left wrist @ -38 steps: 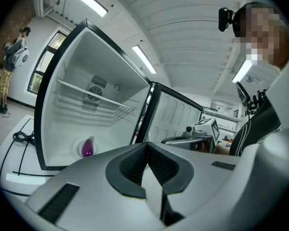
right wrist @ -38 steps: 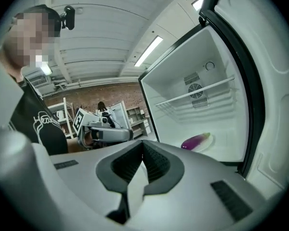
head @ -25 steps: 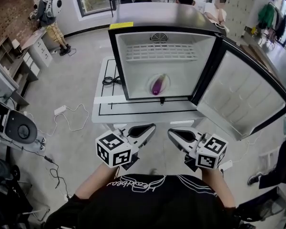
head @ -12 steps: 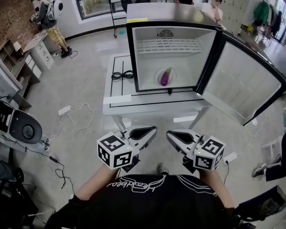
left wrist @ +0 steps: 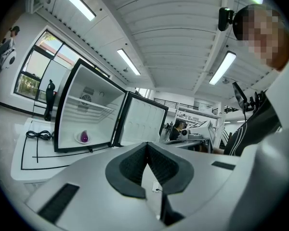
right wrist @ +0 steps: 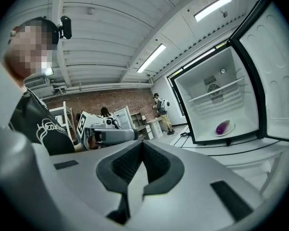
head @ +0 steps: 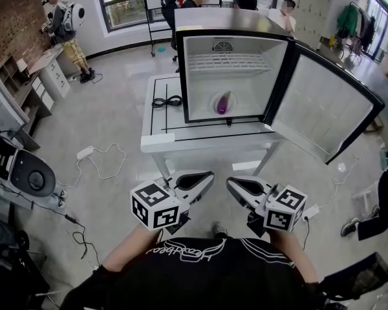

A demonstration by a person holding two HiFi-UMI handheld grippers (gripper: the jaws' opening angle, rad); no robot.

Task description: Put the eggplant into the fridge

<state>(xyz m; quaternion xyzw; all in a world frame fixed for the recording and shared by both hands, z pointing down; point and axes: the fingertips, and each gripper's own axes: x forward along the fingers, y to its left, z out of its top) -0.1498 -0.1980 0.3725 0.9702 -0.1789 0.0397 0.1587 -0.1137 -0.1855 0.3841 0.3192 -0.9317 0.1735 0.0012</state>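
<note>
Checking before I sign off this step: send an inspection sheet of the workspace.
Surface: white table with black lines.
Job's things: purple eggplant on a white plate inside the black-framed fridge; door wide open.
Clutter: nothing seen.
Grippers: left gripper and right gripper short of the table, fingers together, empty.
Cables: black coiled cable on the table beside the fridge; white cable on the floor.
Surroundings: people behind.

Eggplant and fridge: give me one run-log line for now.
eggplant: on plate in fridge | door: open | left gripper: shut, empty | right gripper: shut, empty
</note>
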